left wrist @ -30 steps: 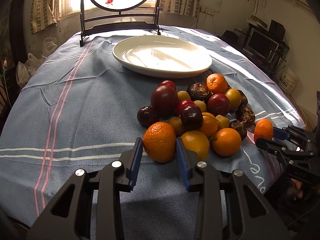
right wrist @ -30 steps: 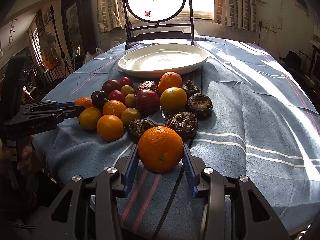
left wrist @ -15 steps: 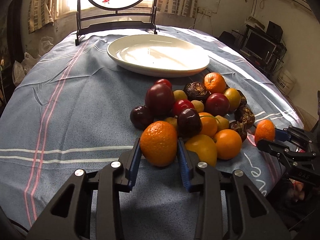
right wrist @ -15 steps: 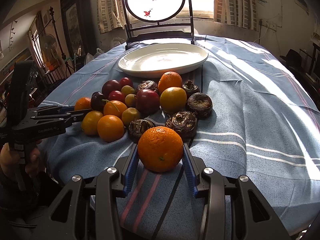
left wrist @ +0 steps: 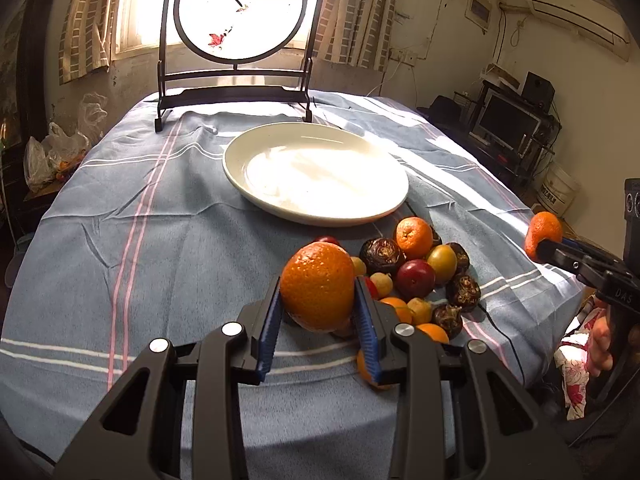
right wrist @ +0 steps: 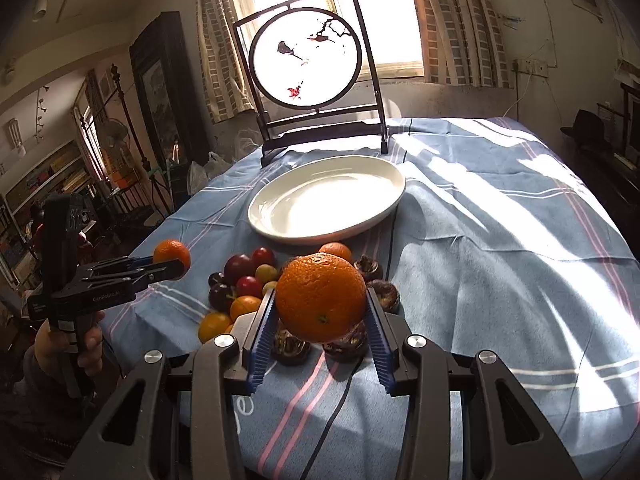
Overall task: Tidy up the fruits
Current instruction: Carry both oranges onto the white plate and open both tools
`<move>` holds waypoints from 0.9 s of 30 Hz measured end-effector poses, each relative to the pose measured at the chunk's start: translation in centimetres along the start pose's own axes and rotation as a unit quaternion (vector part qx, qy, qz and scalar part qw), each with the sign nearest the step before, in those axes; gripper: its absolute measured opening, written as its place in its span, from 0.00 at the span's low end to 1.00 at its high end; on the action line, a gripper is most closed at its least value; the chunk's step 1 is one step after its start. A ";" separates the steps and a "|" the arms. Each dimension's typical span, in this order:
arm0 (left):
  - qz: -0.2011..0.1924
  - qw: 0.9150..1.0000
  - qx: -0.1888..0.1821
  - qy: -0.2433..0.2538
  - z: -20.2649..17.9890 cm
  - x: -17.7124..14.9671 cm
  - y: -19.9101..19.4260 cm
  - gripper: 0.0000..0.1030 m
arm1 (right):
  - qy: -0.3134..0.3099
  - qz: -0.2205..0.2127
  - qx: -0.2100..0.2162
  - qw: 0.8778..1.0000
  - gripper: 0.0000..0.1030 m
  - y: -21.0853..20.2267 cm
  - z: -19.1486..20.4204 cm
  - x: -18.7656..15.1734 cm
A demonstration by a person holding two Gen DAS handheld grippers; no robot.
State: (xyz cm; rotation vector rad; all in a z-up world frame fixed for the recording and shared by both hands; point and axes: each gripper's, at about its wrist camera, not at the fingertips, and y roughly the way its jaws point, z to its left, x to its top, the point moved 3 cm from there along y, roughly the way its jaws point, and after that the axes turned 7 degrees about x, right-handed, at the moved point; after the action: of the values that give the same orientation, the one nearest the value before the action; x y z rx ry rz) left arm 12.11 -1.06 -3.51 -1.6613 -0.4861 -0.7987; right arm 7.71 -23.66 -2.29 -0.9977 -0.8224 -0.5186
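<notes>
Orange fruit clamped in each hand-held gripper: left [left wrist: 318, 312], right [right wrist: 321, 316].

Orange oranges [left wrist: 318, 286] [right wrist: 321, 297]; white plate [left wrist: 240, 176]; blue cloth [left wrist: 120, 248] w/ pink+white stripes; blue-padded black tongs [left wrist: 316, 320].

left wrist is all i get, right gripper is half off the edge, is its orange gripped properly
Observer: Yes. The right wrist view shows the right gripper with both blue pads flat against the sides of the right orange.
Operator: is it off the cloth
Observer: It looks lifted: dark fruits show under its lower edge.
Operator: what's behind the left orange
Observer: Dark plums, on your side of the pile.
</notes>
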 end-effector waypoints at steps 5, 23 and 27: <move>0.030 0.999 -0.017 0.003 -0.6 4.7 4.5 0.33 | 0.004 0.017 0.011 1.000 0.42 4.7 -1.3 4.4; 0.007 0.998 0.039 -0.039 1.8 8.8 7.2 0.79 | -0.031 0.019 -0.057 0.998 0.61 10.3 -2.5 6.4; 0.001 0.999 0.032 0.030 -0.3 4.4 2.9 0.80 | -0.027 0.018 -0.053 0.998 0.62 6.8 -2.2 2.6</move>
State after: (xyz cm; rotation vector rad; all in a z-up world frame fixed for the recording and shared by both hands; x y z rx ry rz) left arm 16.97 -2.49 -2.25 -1.5738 -0.4635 -0.8196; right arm 14.91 -22.48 -4.35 -1.1257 -0.8297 -0.5097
